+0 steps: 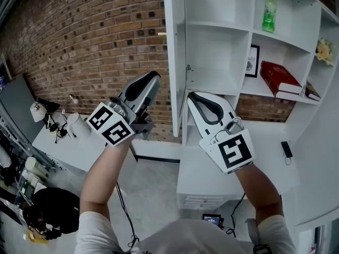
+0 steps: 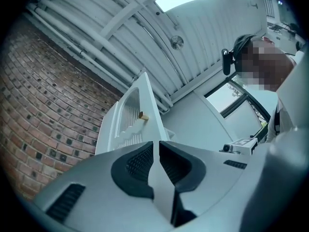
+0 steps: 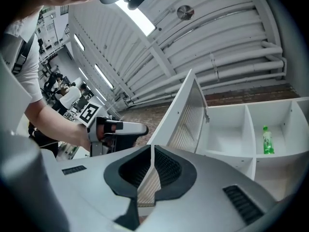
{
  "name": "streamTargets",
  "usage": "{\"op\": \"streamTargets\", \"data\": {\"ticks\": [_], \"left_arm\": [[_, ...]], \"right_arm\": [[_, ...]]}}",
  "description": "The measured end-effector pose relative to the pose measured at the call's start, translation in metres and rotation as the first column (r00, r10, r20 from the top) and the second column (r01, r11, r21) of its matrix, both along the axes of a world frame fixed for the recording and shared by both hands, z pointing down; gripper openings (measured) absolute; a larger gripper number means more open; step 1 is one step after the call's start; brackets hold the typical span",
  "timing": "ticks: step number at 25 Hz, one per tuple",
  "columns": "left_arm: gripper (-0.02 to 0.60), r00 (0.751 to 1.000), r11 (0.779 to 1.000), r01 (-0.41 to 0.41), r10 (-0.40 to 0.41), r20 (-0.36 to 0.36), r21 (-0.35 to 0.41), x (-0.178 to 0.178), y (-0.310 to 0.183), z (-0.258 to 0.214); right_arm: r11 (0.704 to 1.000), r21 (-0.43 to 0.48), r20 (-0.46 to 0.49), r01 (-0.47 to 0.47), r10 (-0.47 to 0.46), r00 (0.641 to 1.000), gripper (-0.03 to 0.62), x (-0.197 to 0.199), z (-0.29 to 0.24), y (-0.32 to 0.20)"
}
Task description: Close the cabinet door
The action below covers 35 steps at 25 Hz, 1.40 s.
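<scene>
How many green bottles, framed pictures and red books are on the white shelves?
green bottle: 1
framed picture: 1
red book: 1
Total: 3

The door (image 1: 174,57) sticks out from the cabinet (image 1: 220,4). The left gripper (image 1: 152,78) is left of the door, the right gripper (image 1: 195,96) right of it. A bottle (image 1: 269,14) stands on the top shelf. A book (image 1: 279,78) lies lower.
</scene>
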State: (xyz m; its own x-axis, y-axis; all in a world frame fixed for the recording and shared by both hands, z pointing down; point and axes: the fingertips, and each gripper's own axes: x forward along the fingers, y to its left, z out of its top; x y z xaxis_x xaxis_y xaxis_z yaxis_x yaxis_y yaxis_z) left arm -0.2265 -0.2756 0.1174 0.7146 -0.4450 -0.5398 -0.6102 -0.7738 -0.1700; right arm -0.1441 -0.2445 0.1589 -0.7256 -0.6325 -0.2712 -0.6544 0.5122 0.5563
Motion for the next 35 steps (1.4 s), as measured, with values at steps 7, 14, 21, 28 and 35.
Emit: {"op": "streamTargets", "data": {"ticks": [7,14,21,28,35], "left_arm": [[0.067,1.0,0.999,-0.031,0.031,0.008,0.007,-0.003,-0.014,-0.033],[0.083,0.996,0.996,-0.082,0.083,-0.027,0.022,-0.005,-0.026,-0.059],[0.143,0.983,0.983,-0.182,0.183,-0.034,0.027,-0.001,-0.032,-0.082],[0.143,0.96,0.962,-0.271,0.272,-0.061,0.025,0.008,-0.034,-0.095],[0.117,0.935,0.937,-0.349,0.348,-0.059,0.008,0.014,-0.036,-0.097]], "right_arm": [[1.0,0.025,-0.024,-0.002,0.003,1.0,0.026,-0.01,-0.008,0.001],[0.998,0.051,-0.024,-0.024,0.025,0.999,0.026,-0.013,-0.018,-0.005],[0.997,0.067,-0.032,-0.041,0.044,0.999,0.026,-0.016,-0.023,-0.007],[0.996,0.076,-0.034,-0.053,0.056,0.998,0.026,-0.019,-0.026,-0.008],[0.993,0.09,-0.029,-0.076,0.079,0.996,0.026,-0.02,-0.029,-0.009]]}}
